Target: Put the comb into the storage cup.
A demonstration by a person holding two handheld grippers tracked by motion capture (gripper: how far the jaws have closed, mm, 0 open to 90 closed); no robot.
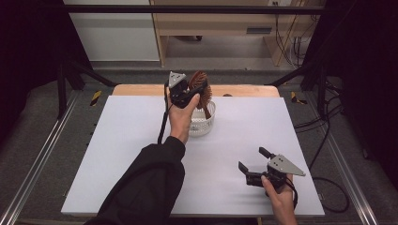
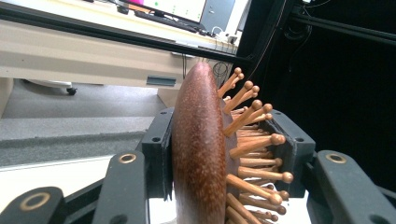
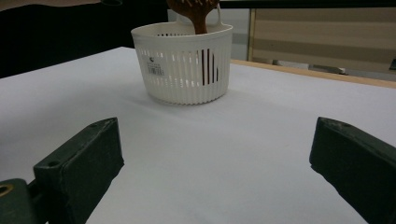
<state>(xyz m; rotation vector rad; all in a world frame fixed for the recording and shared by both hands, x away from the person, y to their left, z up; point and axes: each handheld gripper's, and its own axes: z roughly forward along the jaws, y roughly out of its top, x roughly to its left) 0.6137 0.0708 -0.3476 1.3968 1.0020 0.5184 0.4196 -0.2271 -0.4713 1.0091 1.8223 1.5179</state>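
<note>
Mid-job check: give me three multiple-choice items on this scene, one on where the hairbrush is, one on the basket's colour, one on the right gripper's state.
1. Where is the hairbrush?
A. flat on the table
B. handle down in the basket, head in the left gripper
C. in the right gripper

2. What colour is the basket?
A. white
B. blue
C. black

3. How is the right gripper?
A. shut on the brush
B. shut on nothing
C. open, holding nothing

B: the handle dips into the basket.
A: its slatted wall is white.
C: its jaws stand apart over the bare table.

Hairbrush handle [image 3: 198,18] inside white basket [image 3: 182,70]
</note>
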